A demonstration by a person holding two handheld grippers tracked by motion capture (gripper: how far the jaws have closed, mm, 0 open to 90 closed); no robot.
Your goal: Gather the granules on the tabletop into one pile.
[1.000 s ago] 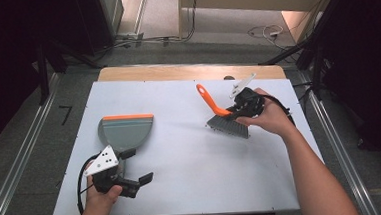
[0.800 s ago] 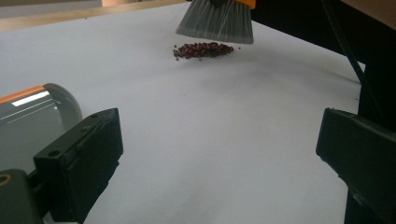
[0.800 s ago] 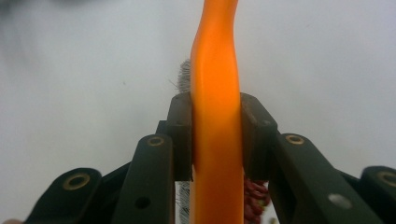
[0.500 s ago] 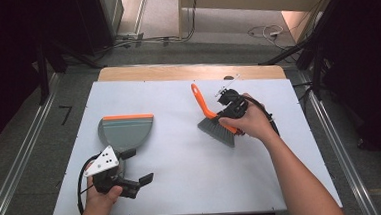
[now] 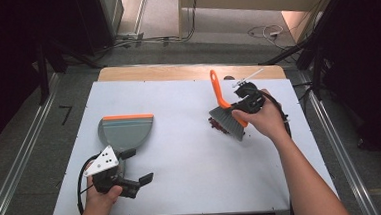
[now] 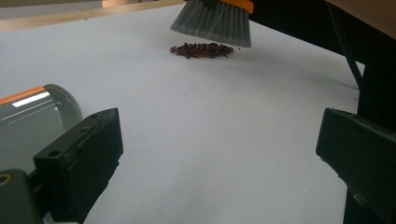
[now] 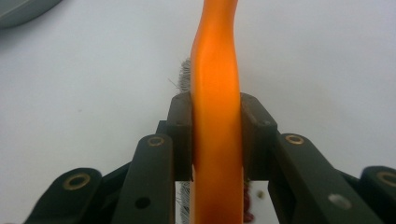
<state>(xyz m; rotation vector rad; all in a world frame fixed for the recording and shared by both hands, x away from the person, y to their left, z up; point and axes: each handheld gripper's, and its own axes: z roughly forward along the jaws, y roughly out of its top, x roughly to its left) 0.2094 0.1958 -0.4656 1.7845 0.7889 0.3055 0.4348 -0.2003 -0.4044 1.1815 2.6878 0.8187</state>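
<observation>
At right of centre, the right tongs clamp the orange-handled grey-bristled hand brush over dark red crumbs.
Lower left, the left tongs gape empty beside the grey orange-edged plastic dustpan.

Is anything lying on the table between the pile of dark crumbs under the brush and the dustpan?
Nothing visible. The white table is bare between the crumbs under the brush and the dustpan; the left tongs sit nearer the person, off that path.

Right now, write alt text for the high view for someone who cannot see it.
The right gripper clamps the orange handle of a grey-bristled brush over a small pile of dark red bits on a white table. The left gripper, jaws open, rests near a grey dustpan.
</observation>
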